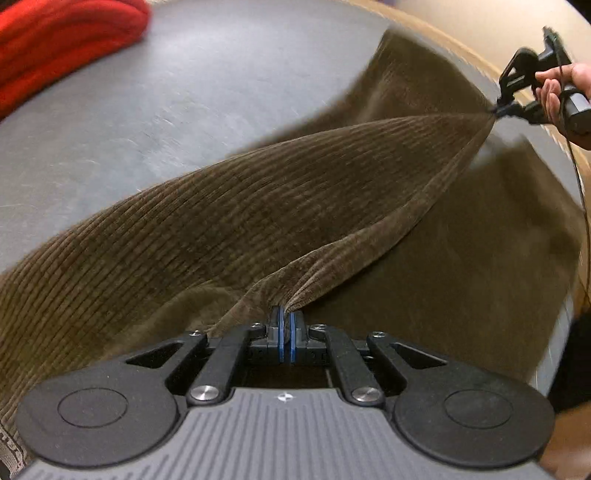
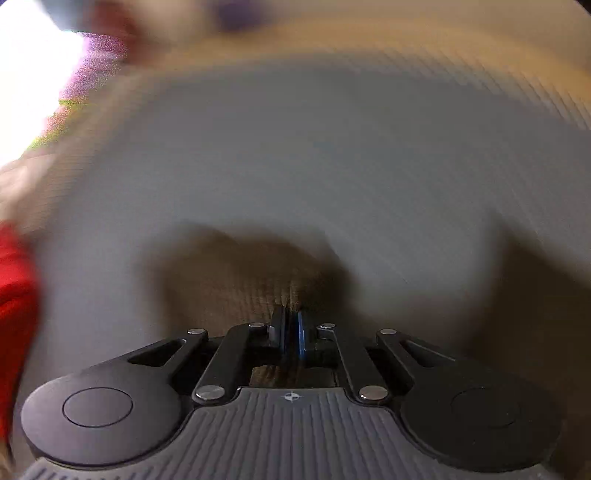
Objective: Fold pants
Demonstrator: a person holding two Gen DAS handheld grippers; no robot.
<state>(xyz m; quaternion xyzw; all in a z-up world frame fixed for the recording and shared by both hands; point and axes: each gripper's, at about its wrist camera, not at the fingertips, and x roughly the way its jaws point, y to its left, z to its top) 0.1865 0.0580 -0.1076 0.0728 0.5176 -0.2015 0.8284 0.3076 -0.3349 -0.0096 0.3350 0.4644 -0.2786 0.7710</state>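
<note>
Brown corduroy pants (image 1: pixel 258 206) lie on the grey table (image 1: pixel 147 110), with one edge lifted and stretched taut between both grippers. My left gripper (image 1: pixel 286 314) is shut on the near end of that edge. My right gripper (image 1: pixel 496 109) shows at the far right, shut on the other end. In the blurred right wrist view, my right gripper (image 2: pixel 291 321) is shut on brown cloth (image 2: pixel 243 280) above the table (image 2: pixel 295 166).
A red folded cloth (image 1: pixel 62 40) lies at the far left of the table and shows in the right wrist view (image 2: pixel 14 295) at the left edge. A tan floor (image 1: pixel 480 22) lies beyond the table's far rim.
</note>
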